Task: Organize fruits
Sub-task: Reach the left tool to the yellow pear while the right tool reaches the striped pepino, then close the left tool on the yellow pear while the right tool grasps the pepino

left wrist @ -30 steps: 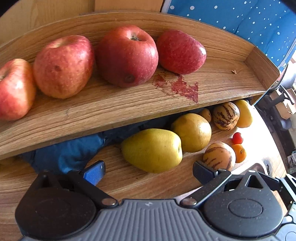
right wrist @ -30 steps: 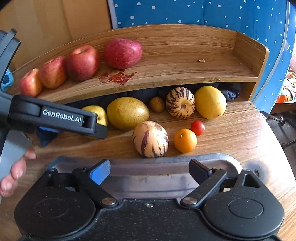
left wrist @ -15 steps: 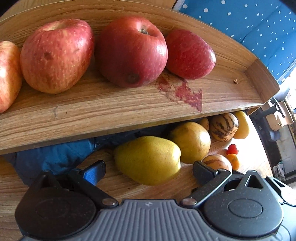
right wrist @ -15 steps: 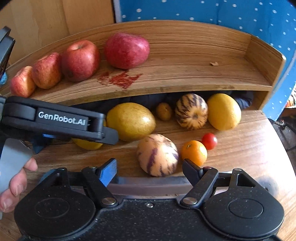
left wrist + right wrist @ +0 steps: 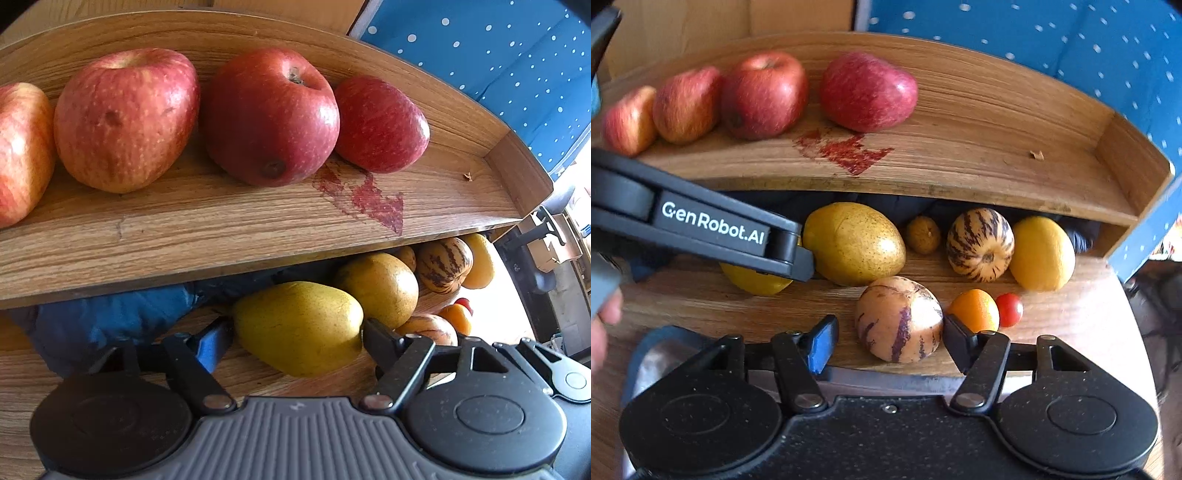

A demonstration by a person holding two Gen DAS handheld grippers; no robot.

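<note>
A yellow-green pear (image 5: pixel 295 325) lies on the wooden table under the shelf. My left gripper (image 5: pixel 297 341) is shut on it, with a finger pressed against each side. The left wrist view hides the pear's underside. In the right wrist view a cream pepino melon with purple stripes (image 5: pixel 899 319) sits between the fingers of my right gripper (image 5: pixel 890 341). That gripper's right finger touches the melon. A narrow gap remains at the blue left pad (image 5: pixel 823 343), so it is still open. The left gripper's black body (image 5: pixel 701 221) covers most of the pear there.
Several red apples (image 5: pixel 269 114) line the upper shelf (image 5: pixel 258 254), near a red stain (image 5: pixel 373 199). Below it lie a russet pear (image 5: pixel 853 243), a small brown fruit (image 5: pixel 923 234), a second striped melon (image 5: pixel 980 243), a lemon (image 5: pixel 1041 253), an orange (image 5: pixel 975 308), a tomato (image 5: pixel 1010 309) and blue cloth (image 5: pixel 110 321). A hand (image 5: pixel 605 325) is at the left.
Both grippers moved forward and narrowed. The left one closed onto the yellow-green pear. The right one came up around the striped melon, its fingers drawing in to either side.
</note>
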